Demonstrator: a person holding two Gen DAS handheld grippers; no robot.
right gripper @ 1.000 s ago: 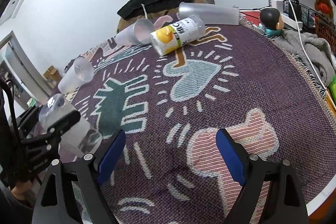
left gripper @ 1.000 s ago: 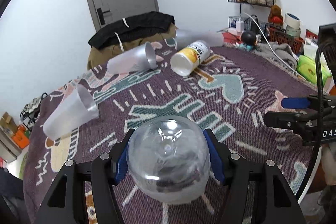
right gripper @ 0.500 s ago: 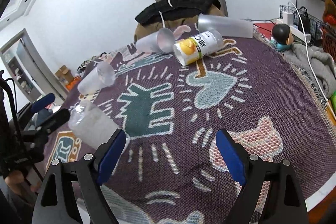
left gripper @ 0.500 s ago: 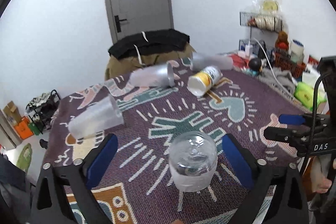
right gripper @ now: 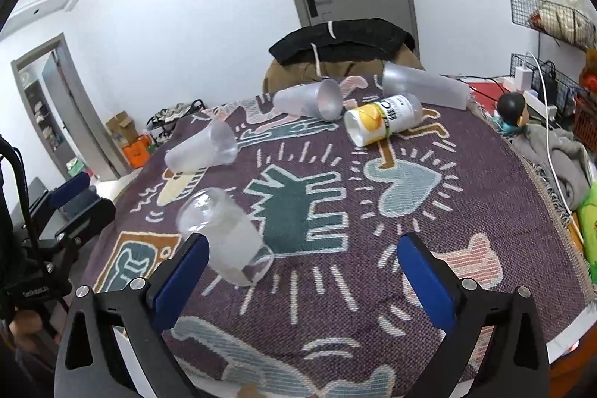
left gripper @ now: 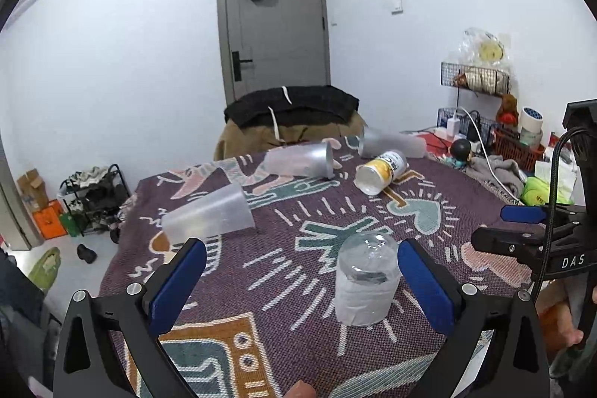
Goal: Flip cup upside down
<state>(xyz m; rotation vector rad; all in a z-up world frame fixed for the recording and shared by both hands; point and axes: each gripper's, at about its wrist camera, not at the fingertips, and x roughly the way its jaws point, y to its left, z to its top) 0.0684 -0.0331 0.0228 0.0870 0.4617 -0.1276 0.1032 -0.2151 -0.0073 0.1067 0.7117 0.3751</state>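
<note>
A clear plastic cup point(left gripper: 367, 278) stands upside down, mouth down, on the patterned purple tablecloth point(left gripper: 298, 230); it also shows in the right wrist view point(right gripper: 227, 237). My left gripper point(left gripper: 298, 282) is open and empty, its blue pads to either side of the cup and clear of it. My right gripper point(right gripper: 304, 280) is open and empty over the near part of the table, to the right of the cup. The right gripper also shows at the right edge of the left wrist view point(left gripper: 522, 230).
Three frosted cups lie on their sides: one at the left point(left gripper: 209, 215), one further back point(left gripper: 298, 159), one at the far edge point(left gripper: 391, 144). A yellow-labelled cup point(left gripper: 380, 170) lies by them. A chair with dark clothes point(left gripper: 291, 114) stands behind the table. Clutter point(left gripper: 522, 166) lines the right side.
My left gripper has let go of the clear cup, opened wide and drawn back and up. The cup now stands upside down on the cloth. The right gripper stays open.
</note>
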